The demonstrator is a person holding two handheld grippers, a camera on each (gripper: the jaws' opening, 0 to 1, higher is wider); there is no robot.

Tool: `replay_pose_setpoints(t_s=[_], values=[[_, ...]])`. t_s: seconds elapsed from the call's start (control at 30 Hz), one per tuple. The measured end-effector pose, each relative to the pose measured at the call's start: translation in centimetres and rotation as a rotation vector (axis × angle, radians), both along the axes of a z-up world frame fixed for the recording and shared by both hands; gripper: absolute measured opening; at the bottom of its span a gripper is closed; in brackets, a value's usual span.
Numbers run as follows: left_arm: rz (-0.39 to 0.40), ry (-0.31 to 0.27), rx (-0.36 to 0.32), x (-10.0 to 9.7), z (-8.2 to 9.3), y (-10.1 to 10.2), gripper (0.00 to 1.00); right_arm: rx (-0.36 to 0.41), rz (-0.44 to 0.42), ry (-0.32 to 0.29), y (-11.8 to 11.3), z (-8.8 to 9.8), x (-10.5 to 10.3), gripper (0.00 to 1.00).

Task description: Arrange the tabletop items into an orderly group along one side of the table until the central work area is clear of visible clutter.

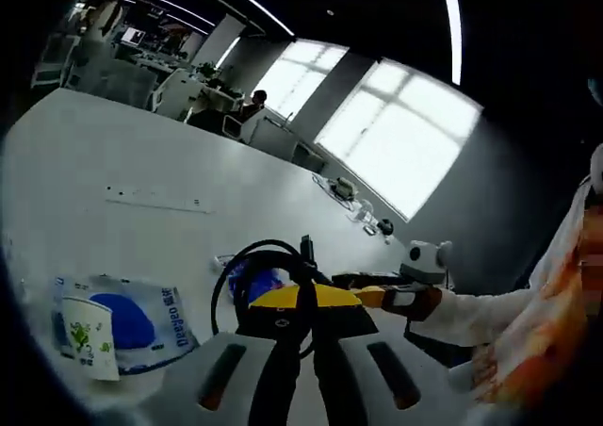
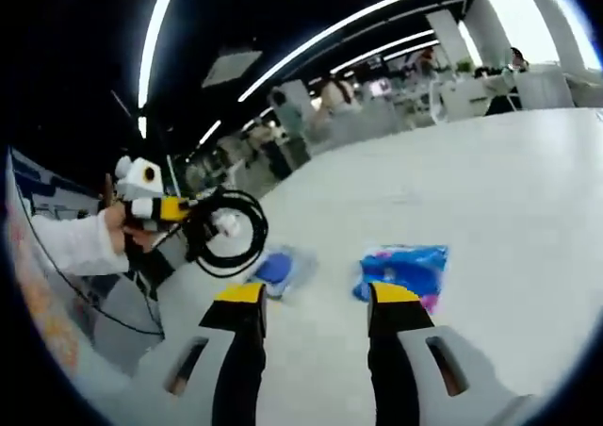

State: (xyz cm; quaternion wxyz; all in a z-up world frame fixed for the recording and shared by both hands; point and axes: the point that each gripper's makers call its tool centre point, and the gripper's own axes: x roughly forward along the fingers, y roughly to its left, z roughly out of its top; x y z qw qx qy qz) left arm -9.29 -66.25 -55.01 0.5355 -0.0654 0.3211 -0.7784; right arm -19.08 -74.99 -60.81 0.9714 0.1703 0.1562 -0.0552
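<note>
My left gripper (image 1: 303,299) has its yellow-tipped jaws shut on a black coiled cable (image 1: 247,261), held above the white table (image 1: 141,162). In the right gripper view this left gripper (image 2: 184,209) shows at the left in a hand, with the cable loop (image 2: 231,233) hanging from it. My right gripper (image 2: 318,299) is open and holds nothing. Beyond its tips lie a small blue packet (image 2: 278,268) and a blue and pink packet (image 2: 405,270). A paper cup (image 1: 89,336) with green print rests on a blue and white pouch (image 1: 151,318). The right gripper (image 1: 415,280) enters from the right.
Small items (image 1: 358,204) sit at the table's far edge near the windows. Office desks and chairs (image 1: 179,91) stand beyond the table, with a seated person (image 1: 254,101). A white sleeve (image 1: 480,313) is close at the right. The wide white tabletop (image 2: 490,190) stretches away.
</note>
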Motion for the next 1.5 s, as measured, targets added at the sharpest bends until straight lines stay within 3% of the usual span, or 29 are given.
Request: replay_pose_setpoints(t_s=[0.13,0.23,0.33,0.43,0.53,0.6,0.73,0.83,0.93,1.13,1.27,1.37,1.43,1.5], values=[[-0.097,-0.019,-0.063,-1.6,1.7,0.8,0.0,-0.137,0.159,-0.024,1.4,3.3,2.4,0.53],[-0.186,-0.049,-0.103,-2.8,2.7,1.6,0.0,-0.301,0.355,0.005,3.8,4.4,3.7,0.54],[-0.279,-0.063,-0.137,-4.1,3.4,2.7,0.0,-0.353,0.459,-0.003,5.4,5.3,4.4,0.54],[-0.354,-0.059,-0.159,-5.1,3.9,3.6,0.0,-0.383,0.579,-0.049,7.3,7.2,4.9,0.55],[-0.407,-0.026,-0.174,-5.8,4.4,4.4,0.0,-0.46,0.69,-0.06,8.8,8.2,4.9,0.54],[-0.447,-0.005,-0.175,-6.2,4.4,4.9,0.0,-0.498,0.787,-0.055,9.8,8.7,4.9,0.52],[-0.491,0.023,-0.187,-6.8,4.6,5.2,0.0,-0.485,0.94,-0.078,12.0,9.9,4.4,0.44],[-0.515,0.061,-0.203,-7.1,5.0,5.4,0.0,-0.514,1.073,-0.043,13.5,9.4,3.4,0.34],[-0.53,0.066,-0.205,-7.3,5.0,5.5,0.0,-0.533,1.177,-0.022,14.7,8.8,2.7,0.16],[-0.494,0.066,-0.2,-6.8,4.6,5.4,0.0,-0.487,1.177,0.004,14.5,8.3,2.7,0.07],[-0.419,0.116,-0.228,-5.8,5.2,4.7,0.03,-0.254,1.046,0.01,14.1,9.1,3.0,0.05],[-0.367,0.159,-0.243,-4.9,5.6,4.2,0.08,-0.207,0.988,-0.038,13.4,10.1,3.3,0.04],[-0.35,0.191,-0.258,-4.4,5.9,4.1,0.16,-0.166,0.947,-0.049,13.0,10.6,3.3,0.04],[-0.334,0.227,-0.25,-4.1,5.8,4.1,0.33,-0.095,0.877,-0.06,12.3,11.2,3.6,0.04]])
